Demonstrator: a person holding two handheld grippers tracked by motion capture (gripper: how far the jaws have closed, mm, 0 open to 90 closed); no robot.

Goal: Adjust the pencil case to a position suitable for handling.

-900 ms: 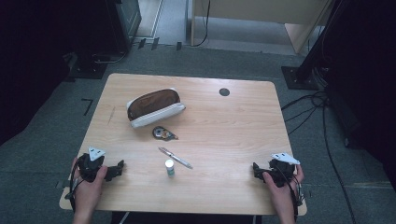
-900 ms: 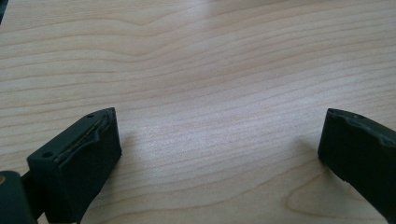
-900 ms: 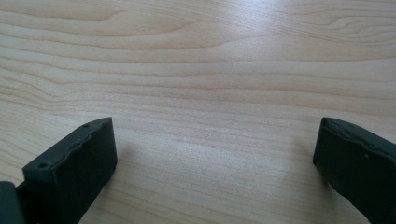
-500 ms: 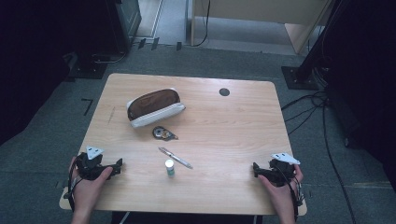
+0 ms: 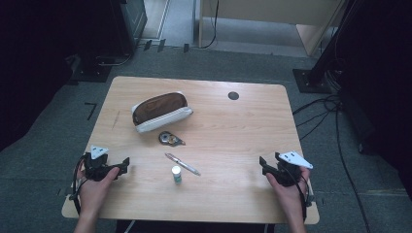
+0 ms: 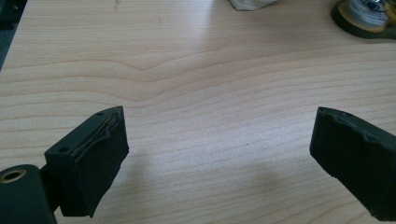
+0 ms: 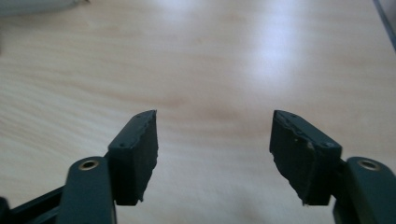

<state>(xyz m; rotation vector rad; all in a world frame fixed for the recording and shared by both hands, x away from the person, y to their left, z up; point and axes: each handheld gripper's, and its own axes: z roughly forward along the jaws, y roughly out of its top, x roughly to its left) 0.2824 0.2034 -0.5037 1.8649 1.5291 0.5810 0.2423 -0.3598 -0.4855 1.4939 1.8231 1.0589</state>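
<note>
Resting low over the near left part of the table (image 5: pixel 233 126), the left gripper (image 5: pixel 122 165) has its jaws spread wide with nothing between them; in the left gripper view (image 6: pixel 219 140) bare wood grain runs across the whole gap. The right gripper (image 5: pixel 264 165) sits at the near right edge, its jaws likewise apart and empty, though less widely; the right gripper view (image 7: pixel 214 140) shows pale wood between the two black pads. Each gripper is held in a hand that comes in from the near edge, and each carries a grey three-cornered plate on top.

Nearest the left gripper, well apart from it toward the middle of the table, stands a small bottle (image 5: pixel 176 174) with a white cap and a green label; any writing on it is too small to read. Just beyond it lies a pen (image 5: pixel 182 164), set on a slant. Farther on is a correction-tape dispenser (image 5: pixel 170 139), whose grey wheel shows at the top right corner of the left gripper view (image 6: pixel 369 14). Behind that lies a pencil case (image 5: pixel 160 110), brown on top and white along the side, with no legible brand. A small dark round spot (image 5: pixel 233 95) marks the far side of the table.
</note>
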